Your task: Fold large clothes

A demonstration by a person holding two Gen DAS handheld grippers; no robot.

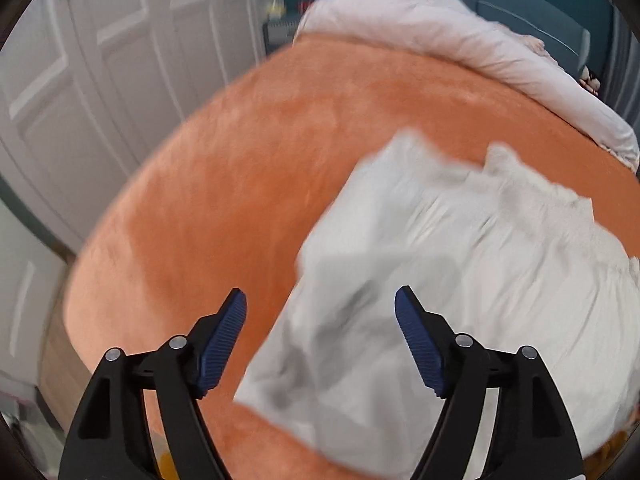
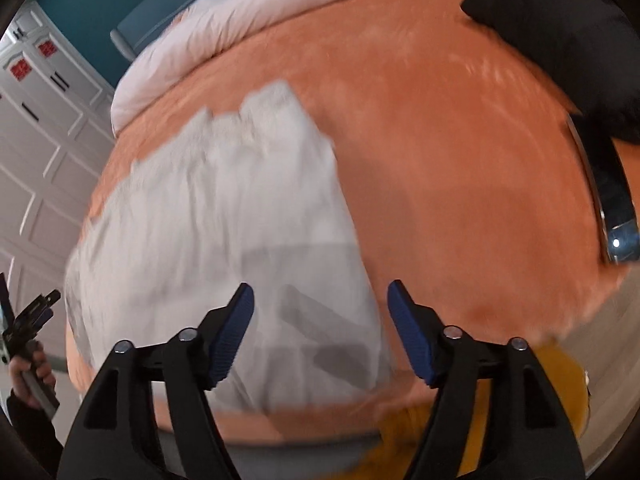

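While both jaws stand spread and nothing is pinched, the left claw (image 1: 320, 300) and right claw (image 2: 320, 294) are logged above the white garment (image 1: 460, 280). It is spread on the orange bed cover (image 1: 240, 160), its long axis running away toward the pale duvet (image 1: 440, 32). Neither claw is judged nearer.

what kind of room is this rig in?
Most likely a bedroom. The white garment lies on a bed with an orange plush blanket, a rolled pale duvet sits along its far edge, and white panelled wardrobe doors stand beside it against a teal wall.
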